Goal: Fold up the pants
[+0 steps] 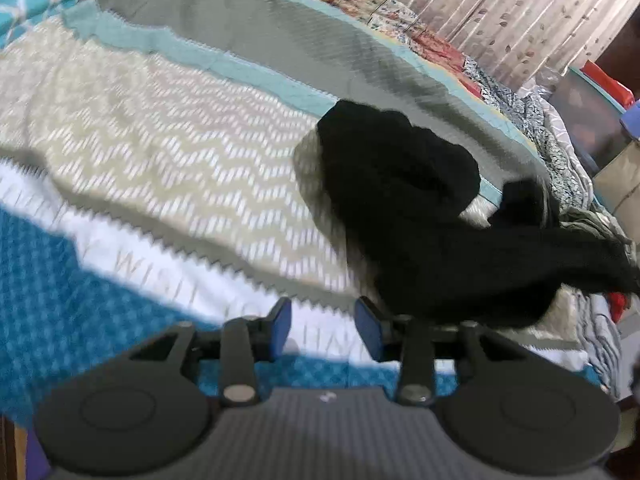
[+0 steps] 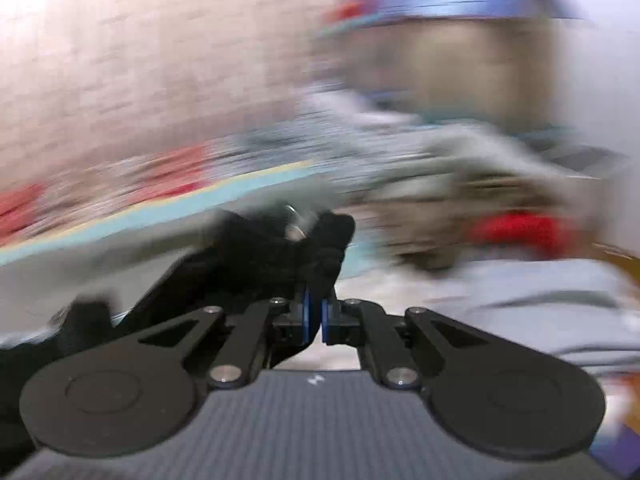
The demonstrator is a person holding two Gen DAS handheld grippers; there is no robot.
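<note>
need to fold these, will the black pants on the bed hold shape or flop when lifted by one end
Probably floppy: the black pants lie bunched in soft humps on the bedspread. Likely to drape and trail, since cloth already hangs from the right gripper.

Black pants (image 1: 404,208) bunched on bedspread (image 1: 160,152)

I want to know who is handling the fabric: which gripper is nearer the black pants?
Right. The right gripper is clamped on the black pants; the left gripper is open just beside them, not gripping.
</note>
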